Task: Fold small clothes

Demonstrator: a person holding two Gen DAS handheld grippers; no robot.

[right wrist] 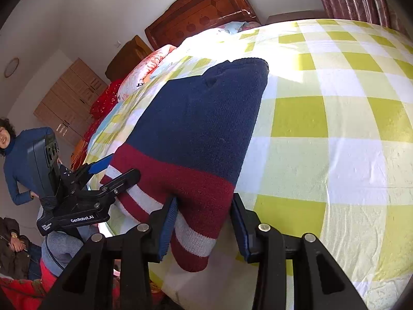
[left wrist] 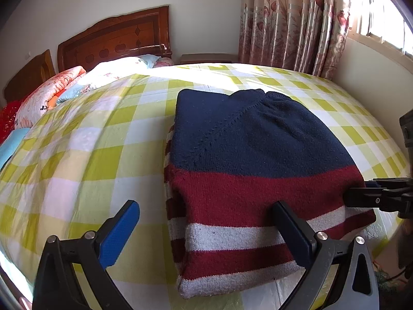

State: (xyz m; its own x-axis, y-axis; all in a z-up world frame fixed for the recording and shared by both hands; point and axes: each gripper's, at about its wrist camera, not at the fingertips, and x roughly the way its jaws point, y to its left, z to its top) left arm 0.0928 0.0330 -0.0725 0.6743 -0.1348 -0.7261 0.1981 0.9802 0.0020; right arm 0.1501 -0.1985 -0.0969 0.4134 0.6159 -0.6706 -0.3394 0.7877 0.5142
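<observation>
A folded knit sweater (left wrist: 247, 160), navy on top with dark red and white stripes below, lies on the checked bed sheet (left wrist: 85, 155). My left gripper (left wrist: 206, 217) is open at its near left edge; one blue-padded finger (left wrist: 121, 232) is over the sheet, the other (left wrist: 291, 230) rests on the striped part. My right gripper (right wrist: 204, 219) is open around the sweater's striped right corner (right wrist: 196, 206), fingers on either side of it. It shows at the right edge of the left wrist view (left wrist: 374, 199), at the sweater's right side. The left gripper also shows in the right wrist view (right wrist: 113, 173).
The bed has a yellow-green and white checked sheet (right wrist: 335, 142), a wooden headboard (left wrist: 116, 38) and folded quilts and pillows (left wrist: 51, 95) at the far left. Floral curtains (left wrist: 291, 20) and a window are at the right. A person in blue (right wrist: 18, 160) stands beside the bed.
</observation>
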